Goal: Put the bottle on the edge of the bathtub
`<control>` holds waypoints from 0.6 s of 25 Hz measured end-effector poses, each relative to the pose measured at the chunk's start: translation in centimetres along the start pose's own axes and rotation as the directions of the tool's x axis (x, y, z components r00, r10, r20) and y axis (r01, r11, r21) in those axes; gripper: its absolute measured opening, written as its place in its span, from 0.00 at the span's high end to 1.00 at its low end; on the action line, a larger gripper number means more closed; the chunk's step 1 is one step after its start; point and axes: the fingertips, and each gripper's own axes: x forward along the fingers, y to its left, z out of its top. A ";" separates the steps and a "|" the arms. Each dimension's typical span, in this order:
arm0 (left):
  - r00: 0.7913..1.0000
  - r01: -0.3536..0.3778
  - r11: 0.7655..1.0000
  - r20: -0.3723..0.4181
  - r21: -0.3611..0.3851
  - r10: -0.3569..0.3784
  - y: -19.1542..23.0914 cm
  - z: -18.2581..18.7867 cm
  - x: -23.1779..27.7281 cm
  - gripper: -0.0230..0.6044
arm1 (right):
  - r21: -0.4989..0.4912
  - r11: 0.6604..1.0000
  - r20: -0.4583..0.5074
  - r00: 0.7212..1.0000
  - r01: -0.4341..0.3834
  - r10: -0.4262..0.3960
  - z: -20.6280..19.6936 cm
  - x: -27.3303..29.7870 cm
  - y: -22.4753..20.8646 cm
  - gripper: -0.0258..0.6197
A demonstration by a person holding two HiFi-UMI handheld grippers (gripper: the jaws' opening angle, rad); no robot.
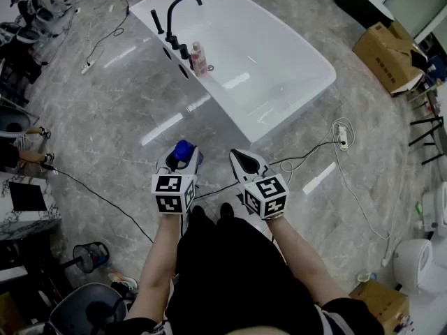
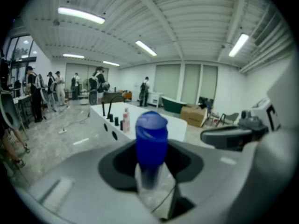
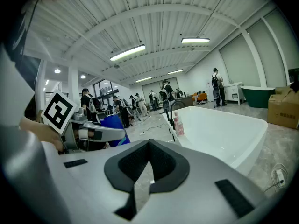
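The left tongs (image 1: 183, 156) gripped the blue-capped bottle (image 2: 151, 136) well short of the bathtub (image 1: 218, 89), the right tongs (image 3: 148, 148) were closed and empty, so the bottle probably wanted carrying upright to a bare stretch of rim.

Left gripper (image 1: 180, 160): clamped on the blue-capped bottle (image 1: 184, 149), above the floor (image 1: 133, 117), near the bathtub's end.
Right gripper (image 1: 244, 160): just beside it, nothing between its jaws.
Bathtub (image 1: 279, 61): white, with a black faucet (image 1: 183, 5) and a pink bottle (image 1: 199, 58) on its long left edge.
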 end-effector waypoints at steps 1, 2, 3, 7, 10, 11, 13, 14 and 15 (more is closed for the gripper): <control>1.000 0.004 1.000 0.000 -0.006 -0.004 0.1 0.0 -0.1 0.71 | 0.000 1.000 0.009 1.000 -0.002 0.002 0.2 -0.1 0.2 0.96; 1.000 0.007 1.000 -0.001 -0.012 -0.007 0.1 0.0 -0.2 0.71 | 0.001 1.000 0.016 1.000 -0.005 0.005 0.3 -0.2 0.3 0.96; 1.000 0.010 1.000 -0.004 -0.015 -0.010 0.1 -0.1 -0.2 0.71 | 0.004 1.000 0.021 1.000 -0.009 0.009 0.3 -0.3 0.4 0.96; 1.000 0.015 1.000 -0.008 -0.006 -0.015 -0.4 -0.3 -0.1 0.71 | 0.032 0.999 0.017 1.000 -0.027 0.026 0.1 -0.7 0.0 0.96; 1.000 0.018 1.000 0.004 -0.001 -0.018 -0.6 0.2 0.3 0.71 | 0.040 0.999 0.018 1.000 -0.022 0.022 0.0 -0.7 -0.5 0.96; 1.000 0.018 1.000 0.008 -0.001 -0.018 -0.6 0.4 0.4 0.71 | 0.040 0.999 0.017 1.000 -0.021 0.020 0.0 -0.7 -0.6 0.96; 1.000 0.015 1.000 0.013 -0.002 -0.015 -0.5 0.8 0.8 0.71 | 0.038 0.999 0.014 1.000 -0.022 0.021 0.0 -0.6 -0.8 0.96; 1.000 0.015 1.000 0.015 -0.001 -0.014 -0.4 1.0 1.0 0.71 | 0.038 0.999 0.012 1.000 -0.022 0.022 0.0 -0.6 -0.9 0.96; 1.000 0.015 1.000 0.015 0.002 -0.015 -0.4 1.2 1.2 0.71 | 0.041 0.999 0.012 1.000 -0.022 0.022 0.1 -0.5 -1.0 0.96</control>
